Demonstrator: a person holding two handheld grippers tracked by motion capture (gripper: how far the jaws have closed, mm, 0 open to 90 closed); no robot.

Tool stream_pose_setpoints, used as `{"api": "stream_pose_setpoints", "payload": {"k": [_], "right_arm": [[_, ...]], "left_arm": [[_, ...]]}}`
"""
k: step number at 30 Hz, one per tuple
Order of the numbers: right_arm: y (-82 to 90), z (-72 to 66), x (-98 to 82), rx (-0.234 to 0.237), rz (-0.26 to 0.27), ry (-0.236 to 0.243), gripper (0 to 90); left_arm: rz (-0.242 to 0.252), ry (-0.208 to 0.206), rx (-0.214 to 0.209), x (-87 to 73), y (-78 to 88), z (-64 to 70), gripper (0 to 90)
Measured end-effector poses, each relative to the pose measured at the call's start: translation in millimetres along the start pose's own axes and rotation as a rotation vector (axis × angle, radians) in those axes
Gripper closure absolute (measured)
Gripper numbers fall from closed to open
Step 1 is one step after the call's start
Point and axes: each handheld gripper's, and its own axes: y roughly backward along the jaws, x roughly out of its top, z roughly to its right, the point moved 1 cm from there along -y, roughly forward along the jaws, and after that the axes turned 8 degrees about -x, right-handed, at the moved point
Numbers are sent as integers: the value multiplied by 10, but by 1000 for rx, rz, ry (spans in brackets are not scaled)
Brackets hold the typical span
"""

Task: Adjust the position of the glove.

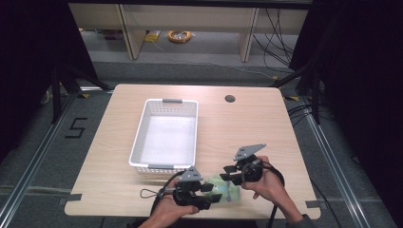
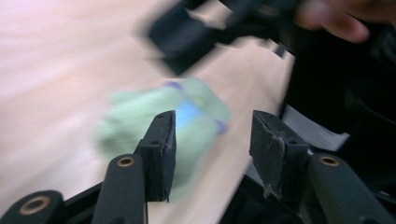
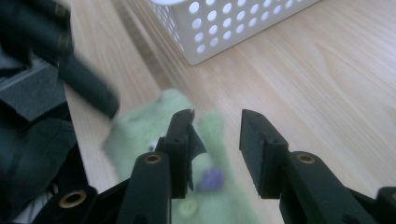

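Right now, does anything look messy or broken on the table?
Nothing looks spilled or broken. A soft green cloth thing lies crumpled near the front edge of the table, between the left gripper and right gripper, both with jaws apart. The white basket sits slightly askew and holds nothing.

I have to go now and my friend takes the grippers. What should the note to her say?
Left gripper: jaws apart, nothing pinched; the green cloth toy lies just beyond them.
Right gripper: jaws apart over the same toy, not squeezing it.
The toy sits on the table near the front edge, between both grippers.
The white basket stands behind the toy, with nothing visible inside.
Done: both grippers are at the toy.
Left, probably: grab the toy and put it in the basket.
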Motion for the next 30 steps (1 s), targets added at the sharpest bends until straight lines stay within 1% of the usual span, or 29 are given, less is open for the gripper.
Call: {"api": "stream_pose_setpoints", "payload": {"k": [1, 2, 3, 4, 5, 6, 7, 9, 10, 11, 12, 13, 14, 15, 16, 17, 18, 20, 21, 22, 23, 24, 25, 26, 27, 28, 29, 30], "right_arm": [[0, 0, 0, 0, 0, 0, 643], [63, -27, -47, -9, 18, -20, 631], [146, -51, -157, -31, 30, -42, 624], [183, -66, -212, -43, 15, -53, 622], [218, -74, -265, -56, 21, -77, 620], [248, -84, -316, -69, 24, -97, 613], [266, -91, -363, -73, 21, -100, 608], [289, -114, -448, -76, 12, -124, 587], [300, -124, -485, -88, 4, -122, 584], [300, -124, -485, -88, 4, -122, 584], [306, -144, -516, -96, 7, -132, 581], [325, -202, -573, -99, 0, -169, 579], [321, -192, -603, -105, 6, -143, 577], [321, -192, -603, -105, 6, -143, 577], [312, -210, -635, -101, -1, -152, 575], [293, -243, -694, -96, -19, -157, 568], [290, -254, -711, -90, -36, -163, 567], [261, -264, -734, -87, -36, -170, 564], [242, -281, -748, -91, -50, -193, 563], [225, -271, -757, -84, -58, -167, 565], [190, -280, -761, -78, -66, -175, 583], [155, -280, -761, -76, -61, -167, 598], [138, -284, -759, -74, -65, -170, 607], [115, -284, -753, -69, -71, -171, 625], [103, -282, -751, -68, -78, -171, 647], [64, -273, -745, -67, -63, -161, 714], [64, -273, -745, -67, -63, -161, 714], [67, -301, -730, -57, -65, -173, 837]], "left_arm": [[0, 0, 0, 0, 0, 0, 494], [11, -13, 21, -12, 74, -43, 494], [19, -8, 51, -54, 138, -96, 484], [12, -6, 65, -87, 162, -124, 482], [12, -6, 65, -87, 162, -124, 477], [9, -4, 72, -123, 170, -147, 470], [-15, -14, 94, -183, 166, -173, 460], [-18, -9, 96, -208, 147, -181, 450], [-44, -10, 105, -237, 117, -188, 443], [-44, -10, 105, -237, 117, -188, 435], [-46, -21, 109, -245, 93, -187, 435], [-67, -48, 118, -260, 60, -180, 418], [-78, -51, 118, -266, 46, -172, 408], [-78, -51, 118, -266, 46, -172, 406], [-92, -59, 123, -274, 25, -167, 406], [-109, -71, 127, -283, -7, -157, 401], [-109, -71, 127, -283, -7, -157, 403], [-110, -75, 126, -288, -57, -144, 407], [-125, -94, 128, -283, -68, -145, 407], [-124, -92, 118, -282, -99, -109, 408], [-125, -113, 121, -277, -125, -94, 411], [-154, -137, 130, -272, -123, -100, 416], [-161, -155, 151, -272, -145, -103, 424], [-159, -163, 150, -273, -166, -98, 437], [-168, -172, 160, -274, -189, -101, 455], [-171, -178, 158, -275, -203, -101, 517], [-182, -199, 154, -272, -211, -100, 517], [-188, -245, 166, -252, -215, -95, 636]]}}
